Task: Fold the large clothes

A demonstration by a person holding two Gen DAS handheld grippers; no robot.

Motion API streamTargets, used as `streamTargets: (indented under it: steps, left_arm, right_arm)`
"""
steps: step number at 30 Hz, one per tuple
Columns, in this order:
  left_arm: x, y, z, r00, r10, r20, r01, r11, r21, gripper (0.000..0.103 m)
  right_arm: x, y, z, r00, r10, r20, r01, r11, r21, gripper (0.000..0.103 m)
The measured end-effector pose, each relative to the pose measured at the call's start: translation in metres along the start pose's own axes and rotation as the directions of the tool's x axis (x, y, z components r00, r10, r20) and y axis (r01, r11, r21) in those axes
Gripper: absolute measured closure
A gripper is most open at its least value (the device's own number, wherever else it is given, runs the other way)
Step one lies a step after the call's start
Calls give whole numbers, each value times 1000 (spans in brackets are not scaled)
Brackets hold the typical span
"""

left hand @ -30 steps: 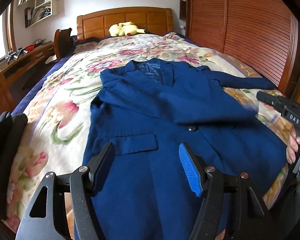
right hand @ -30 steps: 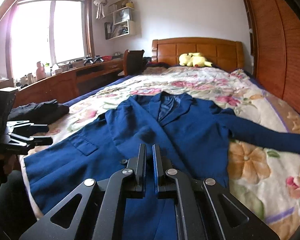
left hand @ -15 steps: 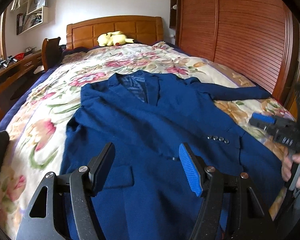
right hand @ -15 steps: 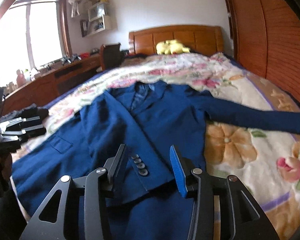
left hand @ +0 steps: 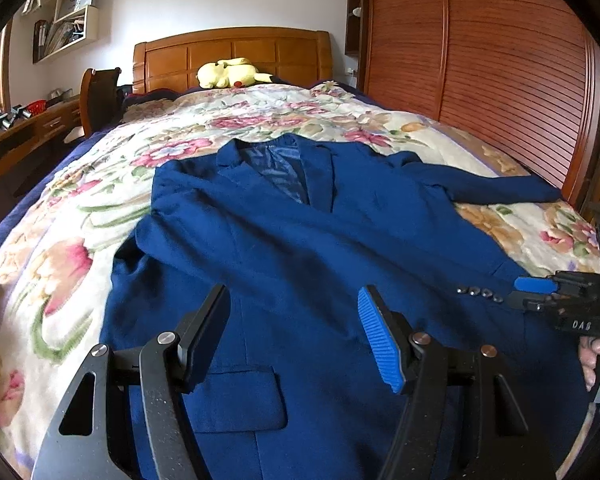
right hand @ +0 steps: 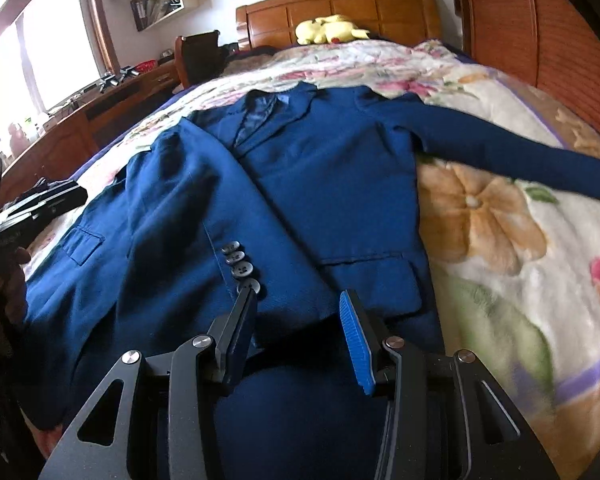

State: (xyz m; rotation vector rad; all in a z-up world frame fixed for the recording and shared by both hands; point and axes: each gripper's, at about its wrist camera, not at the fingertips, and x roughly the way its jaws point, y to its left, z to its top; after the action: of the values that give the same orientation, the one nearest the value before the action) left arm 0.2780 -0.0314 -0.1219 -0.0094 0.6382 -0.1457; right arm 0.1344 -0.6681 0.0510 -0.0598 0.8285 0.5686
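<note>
My left tool (left hand: 294,334) hangs above the lower front of the blue jacket (left hand: 320,248), its jaws standing well apart with nothing between them. The jacket lies face up on the floral bedspread (left hand: 60,264) of the bed, collar toward the wooden headboard (left hand: 232,56). One sleeve is folded across the chest and the other stretches out toward the slatted wardrobe (left hand: 500,60).

The left view shows the flap pocket (left hand: 236,400) right under my left tool and, at the right edge, my right tool (left hand: 534,294) seen from the side with its blue pad beside the cuff buttons (left hand: 480,294). Its body carries white lettering that reads "DAS". My fingers (left hand: 594,354) curl around the handle below it.

The right view shows what the other cannot: the window (right hand: 40,60), the desk (right hand: 80,120) along the wall, and my left tool (right hand: 32,210) as a dark shape at the left edge, with my hand (right hand: 18,276) beneath it. Lettering on that one is too blurred to read.

In the right view my right tool (right hand: 300,320) is partly open and empty, pitched down over the folded sleeve's cuff. Its black finger (right hand: 240,328) sits just beside the lowest cuff button (right hand: 242,268). A yellow plush toy (right hand: 328,28) rests by the headboard.
</note>
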Motion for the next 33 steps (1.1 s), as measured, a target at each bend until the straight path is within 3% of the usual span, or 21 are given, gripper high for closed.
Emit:
streamTargets:
  steps: [20, 21, 22, 25, 33]
  left_arm:
    - [-9, -2, -15, 996, 5, 92, -6, 1000, 9, 36]
    - [-8, -2, -15, 996, 7, 92, -8, 1000, 13, 36]
    - [-8, -3, -15, 996, 9, 91, -11, 1000, 18, 36]
    - [-8, -6, -15, 996, 18, 92, -21, 999, 33, 36]
    - [-7, -7, -16, 995, 21, 95, -25, 999, 41, 36]
  right_arm:
    - [23, 0, 6, 998, -43, -53, 43, 999, 8, 57]
    - [23, 3, 6, 998, -40, -55, 40, 999, -2, 61]
    - [25, 6, 6, 998, -28, -61, 26, 999, -22, 75]
    - [24, 17, 5, 998, -22, -53, 18, 996, -82, 91]
    - [-7, 18, 8, 989, -128, 75, 135, 987, -91, 93]
